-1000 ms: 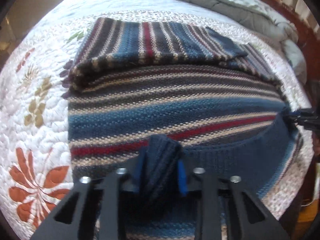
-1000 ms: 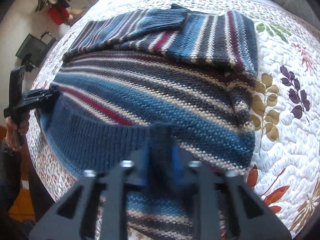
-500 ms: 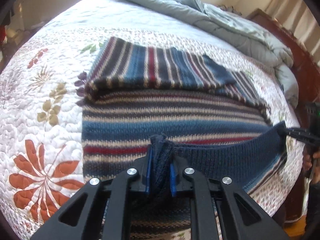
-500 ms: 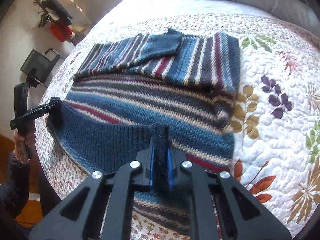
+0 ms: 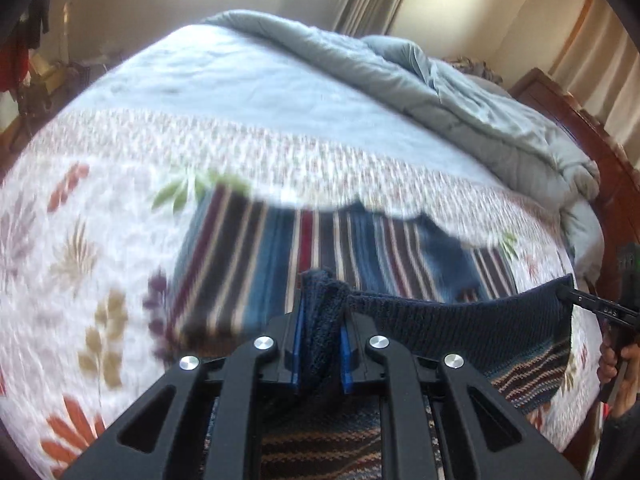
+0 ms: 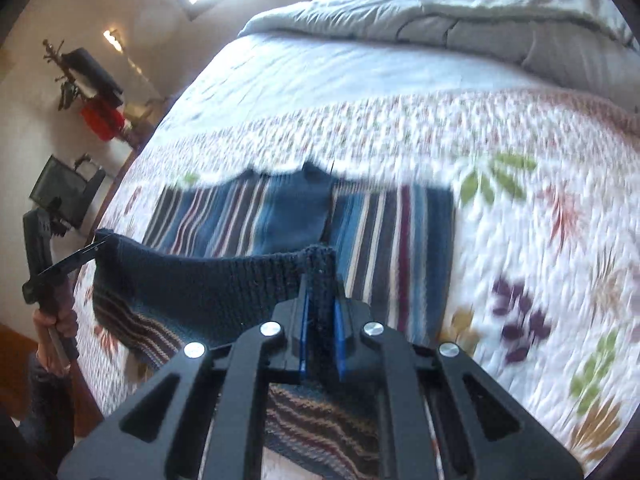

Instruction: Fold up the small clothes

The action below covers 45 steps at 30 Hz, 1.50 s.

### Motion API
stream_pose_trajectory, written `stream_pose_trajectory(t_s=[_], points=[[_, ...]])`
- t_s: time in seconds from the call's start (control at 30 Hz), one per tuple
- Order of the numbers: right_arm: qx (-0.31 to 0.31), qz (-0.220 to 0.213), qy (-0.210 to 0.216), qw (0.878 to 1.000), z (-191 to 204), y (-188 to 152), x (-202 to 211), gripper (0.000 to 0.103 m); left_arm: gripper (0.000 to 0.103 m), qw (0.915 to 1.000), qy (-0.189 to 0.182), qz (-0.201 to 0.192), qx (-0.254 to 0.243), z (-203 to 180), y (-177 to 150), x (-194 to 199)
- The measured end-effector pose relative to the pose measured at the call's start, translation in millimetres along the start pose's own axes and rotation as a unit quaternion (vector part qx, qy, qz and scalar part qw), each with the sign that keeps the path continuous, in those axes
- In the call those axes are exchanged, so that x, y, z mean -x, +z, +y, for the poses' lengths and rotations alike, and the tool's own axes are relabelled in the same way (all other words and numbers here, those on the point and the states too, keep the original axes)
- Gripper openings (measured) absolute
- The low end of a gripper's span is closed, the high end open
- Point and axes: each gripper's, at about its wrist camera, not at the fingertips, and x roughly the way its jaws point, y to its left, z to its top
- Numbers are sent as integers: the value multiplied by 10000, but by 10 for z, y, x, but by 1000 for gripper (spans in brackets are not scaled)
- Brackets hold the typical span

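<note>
A knitted sweater [image 5: 360,248] with blue, red, cream and dark stripes lies on the floral quilt [image 5: 100,240], its sleeves folded across the body. My left gripper [image 5: 322,344] is shut on a bunched corner of the navy ribbed hem [image 5: 460,324]. The hem stretches raised to the right, where my right gripper [image 5: 568,294] pinches its other corner. In the right wrist view my right gripper [image 6: 320,332] is shut on the hem [image 6: 200,280], and the left gripper [image 6: 96,246] holds the far corner above the sweater [image 6: 384,232].
A grey-blue duvet [image 5: 440,88] is bunched at the far end of the bed. The wooden bed frame [image 5: 600,160] runs along the right side. A dark chair [image 6: 60,196] and a coat stand [image 6: 80,76] are off the bed. A person's hand [image 6: 52,320] holds the left gripper's handle.
Both grippers have risen with the hem and carried it toward the folded sleeves. The raised hem now hides most of the sweater's body. The left jaws have closed tighter on the knit.
</note>
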Motion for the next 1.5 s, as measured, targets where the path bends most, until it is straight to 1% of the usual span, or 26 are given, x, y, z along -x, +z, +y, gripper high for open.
stream_pose_trajectory(t_s=[0.1,0.23,0.33,0.4,0.53,0.6,0.67,0.77,0.83,0.9,0.97,1.0,1.03,1.07,1.13,1.17,1.2,1.27,1.3,1.33,1.4,1.43,1.5], points=[[-45,-98,-145,9998,-49,345,-135,9,15,10000,70,-62,27,13,288,-150],[-71,-132,-376,9992,-165,713,-417,9,15,9997,222,41,10,53,668,-495],[-179,-90,-468,9987,-292,875,-614,9,15,9995,250,91,145,80,909,-798],[-247,3,-567,9981,-383,977,-792,9,15,9991,309,177,217,112,972,-986],[-285,173,-695,9970,-533,1066,-1150,9,15,9976,554,323,243,187,970,-1406],[-286,218,-752,9965,-578,1055,-1279,9,15,9965,645,428,313,255,934,-1597],[-339,367,-854,9951,-648,1033,-1445,9,15,9951,747,576,309,311,874,-1775],[-379,538,-983,9930,-722,973,-1645,9,15,9923,1017,696,135,345,782,-1929],[-392,578,-1032,9922,-737,934,-1719,9,15,9924,972,737,183,380,751,-1962],[-370,619,-1152,9907,-723,903,-1790,11,16,9923,968,743,211,396,756,-1961],[-364,631,-1229,9897,-684,900,-1797,20,18,9920,1002,740,198,376,774,-1926],[-373,592,-1218,9901,-661,902,-1767,22,20,9921,1003,727,213,368,794,-1881],[-407,516,-1121,9915,-650,901,-1674,31,25,9928,963,671,249,360,817,-1778],[-433,459,-1018,9928,-645,914,-1590,32,28,9933,929,631,263,363,824,-1690],[-401,398,-928,9941,-623,869,-1385,32,40,9941,918,530,229,377,837,-1439],[-306,365,-832,9954,-590,796,-1187,32,42,9948,897,449,175,389,811,-1252],[-220,348,-778,9961,-576,731,-1042,35,47,9952,881,418,108,402,766,-1091],[-32,337,-733,9967,-565,520,-732,45,51,9951,905,390,-50,456,560,-728],[30,354,-654,9972,-560,372,-586,47,54,9952,888,389,-117,491,426,-567],[88,445,-568,9974,-562,203,-471,48,56,9947,925,405,-168,518,309,-455],[176,604,-530,9966,-576,-99,-350,48,57,9924,1090,504,-259,612,-30,-227],[229,713,-526,9958,-591,-257,-307,48,57,9918,1123,551,-262,632,-128,-194],[271,901,-481,9944,-615,-550,-322,48,57,9925,1025,633,-199,702,-353,-131]])
